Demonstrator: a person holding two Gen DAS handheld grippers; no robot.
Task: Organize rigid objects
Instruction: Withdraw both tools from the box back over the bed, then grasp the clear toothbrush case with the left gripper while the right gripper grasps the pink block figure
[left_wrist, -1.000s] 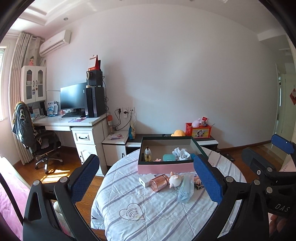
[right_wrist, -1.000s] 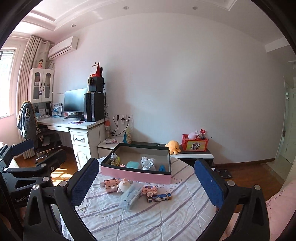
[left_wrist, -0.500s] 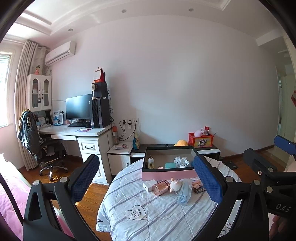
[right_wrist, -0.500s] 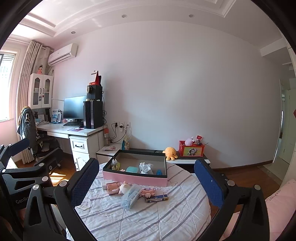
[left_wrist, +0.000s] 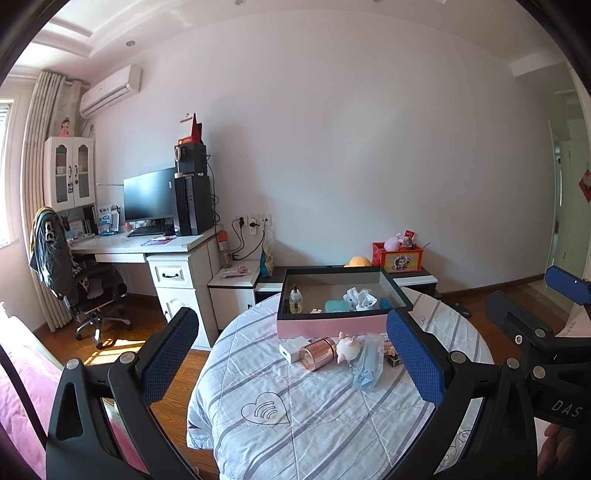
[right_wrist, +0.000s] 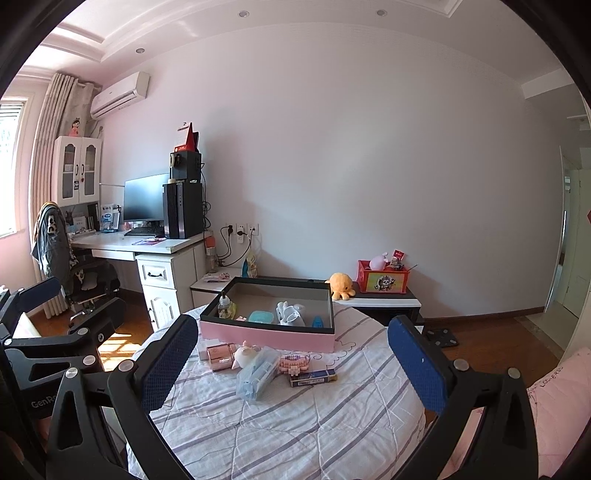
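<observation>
Both of my grippers hang released above the near edge of the round table in its striped grey-white quilted cover (left_wrist: 332, 417): the left gripper (left_wrist: 291, 354) and the right gripper (right_wrist: 291, 365) each have their blue pads spread wide with nothing between them. At the table's far edge I see the shallow pink-walled box with a dark rim (right_wrist: 269, 334), already holding a small clear bottle (right_wrist: 226, 308), a teal case (right_wrist: 260, 316) and a white figure (right_wrist: 290, 314). Just in front of the box lie a rose-gold cylinder (left_wrist: 318, 353), a white charger block (left_wrist: 290, 351), a small pink pig toy (left_wrist: 348, 350), a clear blue pouch (right_wrist: 258, 373), a pink brick model (right_wrist: 293, 361) and a dark blue carton (right_wrist: 313, 377), close together.
</observation>
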